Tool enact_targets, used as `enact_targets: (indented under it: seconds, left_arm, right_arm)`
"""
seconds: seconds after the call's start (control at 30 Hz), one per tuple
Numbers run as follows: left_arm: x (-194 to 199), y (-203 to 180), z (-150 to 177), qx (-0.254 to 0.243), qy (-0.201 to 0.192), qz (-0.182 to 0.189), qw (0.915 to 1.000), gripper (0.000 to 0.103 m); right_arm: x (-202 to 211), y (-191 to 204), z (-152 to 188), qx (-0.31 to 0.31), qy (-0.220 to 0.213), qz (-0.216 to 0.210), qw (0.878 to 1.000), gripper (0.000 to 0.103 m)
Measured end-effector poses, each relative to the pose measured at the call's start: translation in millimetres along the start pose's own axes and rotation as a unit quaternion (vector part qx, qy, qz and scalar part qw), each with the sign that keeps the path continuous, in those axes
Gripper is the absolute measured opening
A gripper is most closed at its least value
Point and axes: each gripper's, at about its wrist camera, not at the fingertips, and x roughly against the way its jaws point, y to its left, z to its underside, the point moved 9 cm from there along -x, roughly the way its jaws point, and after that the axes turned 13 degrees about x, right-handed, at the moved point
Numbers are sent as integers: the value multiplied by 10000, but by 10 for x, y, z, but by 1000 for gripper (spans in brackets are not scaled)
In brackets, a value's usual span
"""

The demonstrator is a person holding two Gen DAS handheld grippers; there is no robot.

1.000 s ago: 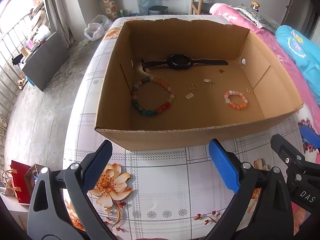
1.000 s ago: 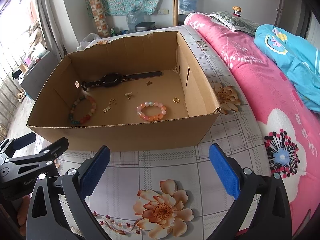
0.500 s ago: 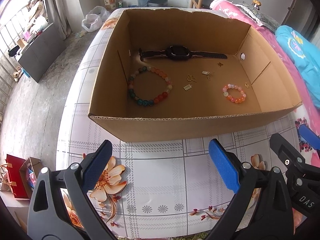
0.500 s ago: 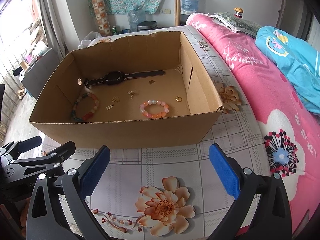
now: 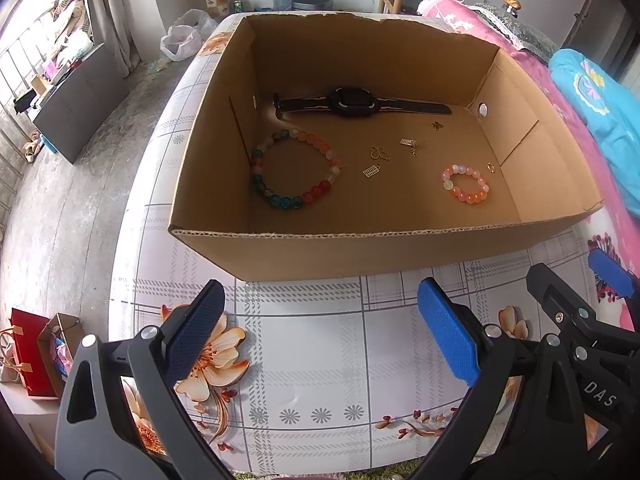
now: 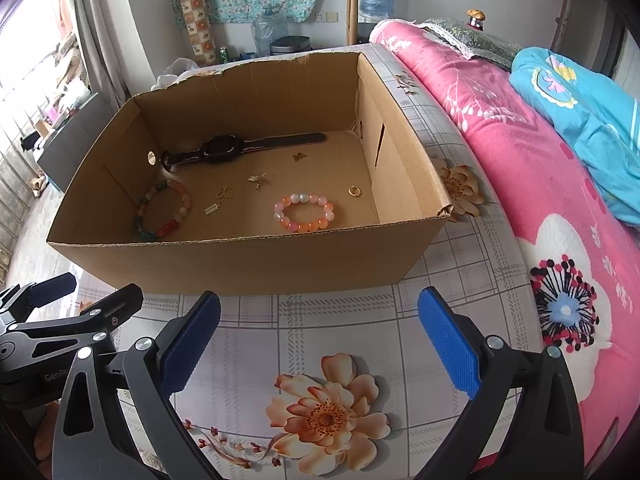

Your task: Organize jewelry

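One cardboard box (image 5: 320,256), open-topped, on a floral cloth (image 5: 320,360).

Contents, all loose on the box floor:
- 1 black watch (image 5: 354,103), laid flat along the far wall.
- 2 bead bracelets: one large, multicoloured (image 5: 294,168), at the left; one small, pink-orange (image 5: 466,184), at the right.
- 1 gold ring (image 5: 491,167), just beside the small bracelet, near the right wall.
- 4 small gold charms (image 5: 380,153), scattered between the two bracelets; their shapes are too small to tell fully.

2 grippers, both short of the box and over the cloth: left gripper (image 5: 320,336), jaws wide, holding nothing; right gripper (image 6: 320,338), jaws wide, holding nothing.
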Motion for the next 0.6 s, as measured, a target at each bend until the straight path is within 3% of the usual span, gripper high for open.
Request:
enact_targets:
  seconds: [0.6]
  left_arm:
    - [7,10,-13,11,-5,-6,10000,93]
  right_arm:
    - [-9,-7,2,-33,3,-10,10000,96]
